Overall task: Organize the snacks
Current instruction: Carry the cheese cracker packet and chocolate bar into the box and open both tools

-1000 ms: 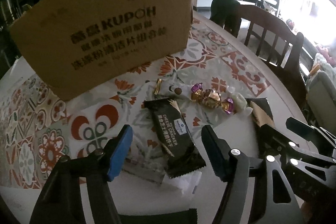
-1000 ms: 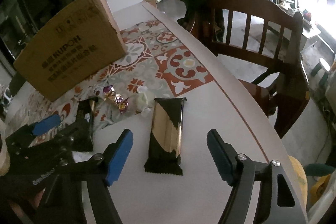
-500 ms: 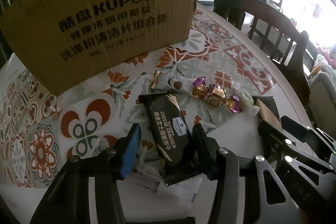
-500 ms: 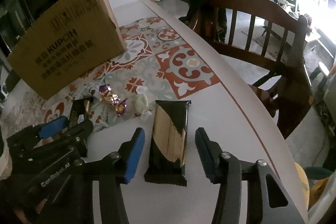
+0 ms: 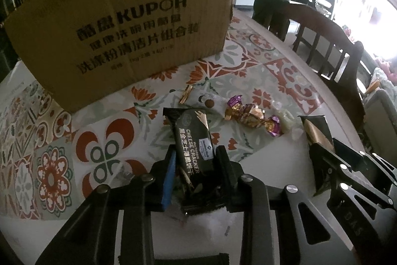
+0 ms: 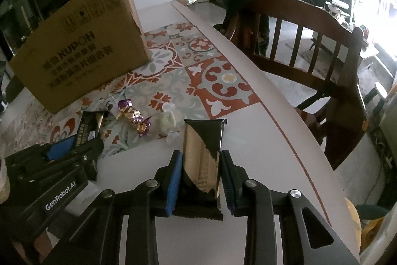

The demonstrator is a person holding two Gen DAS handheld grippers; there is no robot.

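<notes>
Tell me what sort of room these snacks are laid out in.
Most likely a home dining area: a table with a patterned tile-print mat, a wooden dining chair pulled up beside it, and a bright living space with shelves beyond.

Black claw [image 6: 200,176], blue pads [image 6: 173,180], silver screws, "GenRobot.AI" marking.

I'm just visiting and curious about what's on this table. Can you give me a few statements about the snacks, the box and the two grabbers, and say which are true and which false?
1. The left gripper has its jaws around the cheese cracker packet. True; they have just been closing on it.
2. The cardboard box lies flattened. False; it stands upright on the table.
3. The right gripper has a black and gold packet between its jaws. True.
4. The purple and gold candies sit inside the box. False; they lie on the patterned mat.
5. A person sits in the wooden chair. False; nobody does.
</notes>
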